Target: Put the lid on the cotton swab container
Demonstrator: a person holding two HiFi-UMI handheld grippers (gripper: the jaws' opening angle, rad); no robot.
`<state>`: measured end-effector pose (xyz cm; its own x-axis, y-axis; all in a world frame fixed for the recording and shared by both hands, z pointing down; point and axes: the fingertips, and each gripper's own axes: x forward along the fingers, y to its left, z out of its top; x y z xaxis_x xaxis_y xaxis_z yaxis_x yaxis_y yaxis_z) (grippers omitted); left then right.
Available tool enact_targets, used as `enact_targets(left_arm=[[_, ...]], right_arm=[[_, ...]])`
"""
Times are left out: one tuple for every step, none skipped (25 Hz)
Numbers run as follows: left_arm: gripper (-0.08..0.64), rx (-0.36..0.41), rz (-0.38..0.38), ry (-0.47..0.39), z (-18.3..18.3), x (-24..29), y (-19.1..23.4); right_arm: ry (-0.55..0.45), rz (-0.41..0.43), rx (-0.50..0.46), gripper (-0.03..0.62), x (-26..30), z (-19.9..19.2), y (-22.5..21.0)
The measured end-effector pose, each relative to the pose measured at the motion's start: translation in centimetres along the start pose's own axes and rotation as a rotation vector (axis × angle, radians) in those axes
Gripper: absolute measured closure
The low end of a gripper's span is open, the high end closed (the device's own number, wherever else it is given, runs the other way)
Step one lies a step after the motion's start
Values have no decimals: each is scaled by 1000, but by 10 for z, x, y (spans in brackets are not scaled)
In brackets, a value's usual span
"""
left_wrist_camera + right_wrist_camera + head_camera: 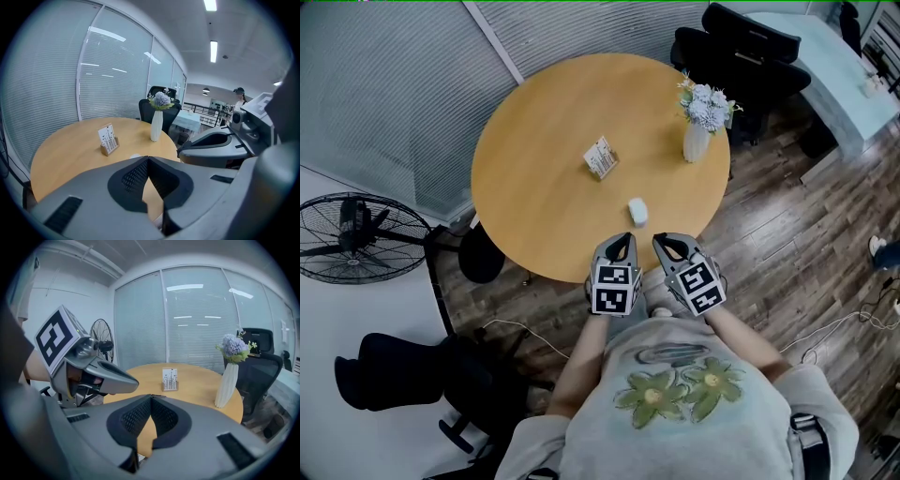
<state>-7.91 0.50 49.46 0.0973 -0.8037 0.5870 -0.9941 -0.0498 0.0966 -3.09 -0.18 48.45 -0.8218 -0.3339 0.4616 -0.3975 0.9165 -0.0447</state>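
A small white rounded container [637,212] lies on the round wooden table [544,187], close to its near edge. I cannot tell a separate lid from it. In the left gripper view only its top [135,156] peeks over the jaws. My left gripper [623,240] and right gripper [664,240] hover side by side just short of the table edge, a little nearer than the container. Both are shut with nothing between their pads. The left gripper's tips [148,158] and the right gripper's tips [151,397] meet in their own views.
A card holder with a printed card [601,157] stands mid-table. A white vase of flowers [696,131] stands at the right rim. Black office chairs [741,47] are behind the table, a floor fan [356,234] is at the left, and cables [825,328] lie on the wooden floor.
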Motion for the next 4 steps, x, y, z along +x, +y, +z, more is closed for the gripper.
enact_targets(left_arm=[[560,-2,0,-1,1,0,0],[560,-5,-1,-2,1,0,1],[560,-8,-1,-3,1,0,1],[560,-11,-2,-4,2,0,1]], right_arm=[[-1,0,2,595,0,0,0],[-2,1,3,595,1,1,0],[-2,0,5,595,2,1,0],[-3,0,7,595,2,1,-1]])
